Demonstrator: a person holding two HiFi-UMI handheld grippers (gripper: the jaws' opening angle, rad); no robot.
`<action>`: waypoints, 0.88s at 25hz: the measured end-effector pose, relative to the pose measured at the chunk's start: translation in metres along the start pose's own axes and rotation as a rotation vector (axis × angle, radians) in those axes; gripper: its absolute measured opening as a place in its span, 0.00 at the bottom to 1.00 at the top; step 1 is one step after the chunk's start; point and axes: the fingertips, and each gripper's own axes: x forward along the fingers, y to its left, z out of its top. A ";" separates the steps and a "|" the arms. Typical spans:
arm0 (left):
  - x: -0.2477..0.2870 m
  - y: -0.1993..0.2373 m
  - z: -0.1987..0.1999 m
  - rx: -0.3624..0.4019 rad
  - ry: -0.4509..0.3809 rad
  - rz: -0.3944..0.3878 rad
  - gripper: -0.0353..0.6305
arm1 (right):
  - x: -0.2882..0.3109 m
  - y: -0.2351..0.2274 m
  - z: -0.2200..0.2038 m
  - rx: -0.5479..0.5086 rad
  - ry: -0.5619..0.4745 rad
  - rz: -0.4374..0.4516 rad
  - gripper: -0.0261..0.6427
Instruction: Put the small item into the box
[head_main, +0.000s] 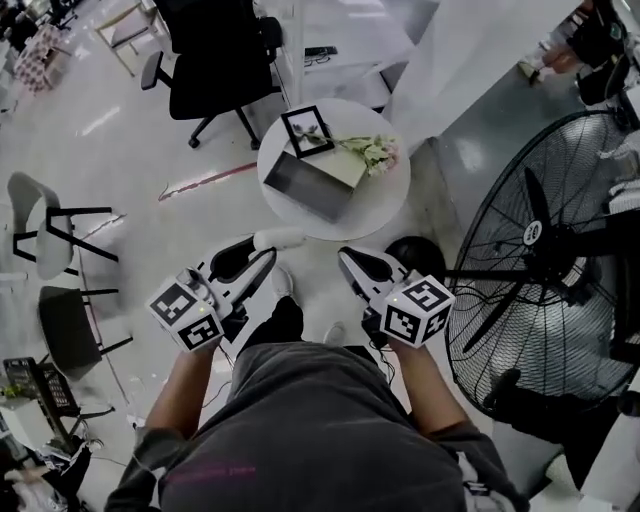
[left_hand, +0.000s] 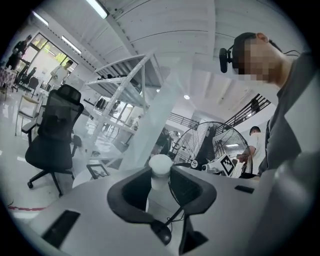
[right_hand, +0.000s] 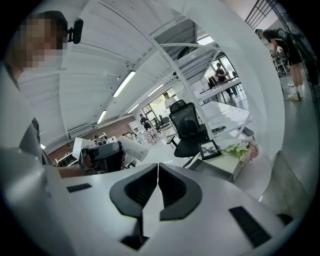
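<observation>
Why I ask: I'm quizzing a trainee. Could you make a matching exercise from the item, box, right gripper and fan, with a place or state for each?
1 item
2 box
3 right gripper
4 fan

a jaws together, empty
b on the round table
c on the floor
d in the left gripper

Pairs: 1-d, 2-b, 3-a, 4-c

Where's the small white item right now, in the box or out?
Out: the white item is clamped in the left gripper, short of the box.
</observation>
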 end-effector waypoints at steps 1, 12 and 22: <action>0.001 0.012 0.003 -0.003 0.005 -0.004 0.25 | 0.009 -0.003 0.004 0.003 -0.002 -0.009 0.07; 0.000 0.093 0.038 -0.011 0.045 -0.069 0.25 | 0.072 -0.010 0.047 0.033 -0.033 -0.103 0.07; 0.022 0.135 0.024 -0.042 0.102 -0.083 0.25 | 0.088 -0.038 0.049 0.073 -0.032 -0.165 0.07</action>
